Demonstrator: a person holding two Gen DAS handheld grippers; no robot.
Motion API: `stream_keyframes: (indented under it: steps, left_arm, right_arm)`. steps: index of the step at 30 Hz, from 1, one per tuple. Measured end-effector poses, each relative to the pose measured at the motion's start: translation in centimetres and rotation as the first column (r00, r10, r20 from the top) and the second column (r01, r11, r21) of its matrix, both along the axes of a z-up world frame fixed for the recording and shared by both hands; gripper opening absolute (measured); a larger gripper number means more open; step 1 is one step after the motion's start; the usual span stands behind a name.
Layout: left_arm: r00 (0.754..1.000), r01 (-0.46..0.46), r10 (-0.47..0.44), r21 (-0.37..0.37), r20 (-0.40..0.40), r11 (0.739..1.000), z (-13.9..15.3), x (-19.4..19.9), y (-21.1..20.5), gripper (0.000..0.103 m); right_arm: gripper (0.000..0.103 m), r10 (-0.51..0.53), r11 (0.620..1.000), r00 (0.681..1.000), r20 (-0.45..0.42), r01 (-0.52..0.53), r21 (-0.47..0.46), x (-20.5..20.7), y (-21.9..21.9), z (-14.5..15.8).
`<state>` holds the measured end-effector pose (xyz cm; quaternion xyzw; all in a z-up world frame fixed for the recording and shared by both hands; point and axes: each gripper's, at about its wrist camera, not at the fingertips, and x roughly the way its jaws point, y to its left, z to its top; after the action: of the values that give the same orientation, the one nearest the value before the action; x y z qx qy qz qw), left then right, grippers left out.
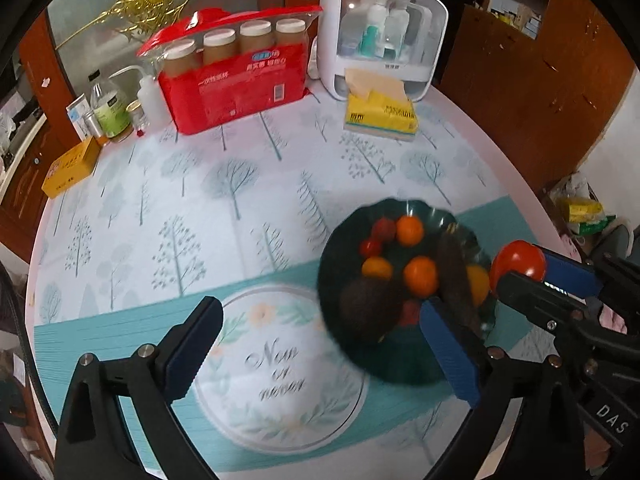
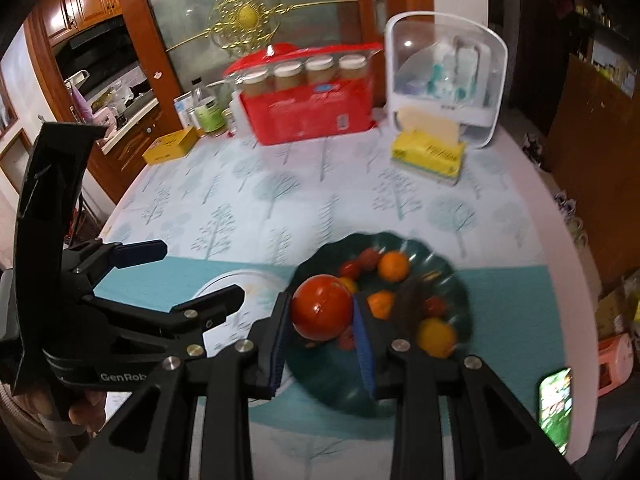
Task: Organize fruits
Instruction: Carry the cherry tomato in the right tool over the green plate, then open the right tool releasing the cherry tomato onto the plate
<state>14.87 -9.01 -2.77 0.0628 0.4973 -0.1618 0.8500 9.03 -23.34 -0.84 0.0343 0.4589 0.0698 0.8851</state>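
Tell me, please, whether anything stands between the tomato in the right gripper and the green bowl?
Nothing visible does. The right gripper holds the red tomato just above the near rim of the green bowl. The open left gripper stays off to the side.

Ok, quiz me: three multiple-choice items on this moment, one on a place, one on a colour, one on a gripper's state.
1. Where is the yellow tissue pack?
A. in front of the white organiser
B. inside the bowl
C. on the orange box

2. What colour is the fruit bowl?
A. white
B. dark green
C. red

3. What is the left gripper doing?
A. clamping an orange
B. shut on nothing
C. open, holding nothing

Answers: 1 A, it lies just before the white organiser. 2 B, its scalloped rim is dark green. 3 C, its fingers stand wide apart; the right gripper has the tomato.
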Motion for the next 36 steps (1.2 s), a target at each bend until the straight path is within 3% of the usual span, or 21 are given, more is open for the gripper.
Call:
stream_keyframes:
  steps: [12, 18, 23, 29, 36]
  left_arm:
    - [0.985, -0.158, 0.160, 0.024, -0.069, 0.987, -4.9, 3.9, -1.2, 0.098]
    - [0.977, -0.188, 0.191, 0.032, -0.091, 0.982, -6.4, 4.2, -1.1, 0.098]
    - [0.974, -0.201, 0.204, 0.034, -0.099, 0.979, -6.7, 4.2, -1.0, 0.098]
    - [0.972, -0.207, 0.210, 0.034, -0.105, 0.978, -6.7, 3.9, -0.7, 0.098]
    - [0.972, -0.212, 0.215, 0.040, -0.097, 0.977, -6.0, 2.5, -0.1, 0.098]
  right_arm:
    - [0.031, 0.099, 0.994, 0.984, -0.148, -0.103, -0.026, 4.4, -1.9, -7.2]
    - [0.031, 0.101, 0.993, 0.973, -0.210, -0.110, -0.033, 5.6, -2.2, -10.1]
    - [0.032, 0.111, 0.993, 0.967, -0.229, -0.118, -0.018, 6.2, -2.2, -10.8]
    - [0.046, 0.111, 0.994, 0.969, -0.222, -0.109, 0.021, 6.1, -2.2, -10.6]
    - [0.047, 0.088, 0.996, 0.977, -0.195, -0.083, 0.032, 5.5, -2.3, -9.8]
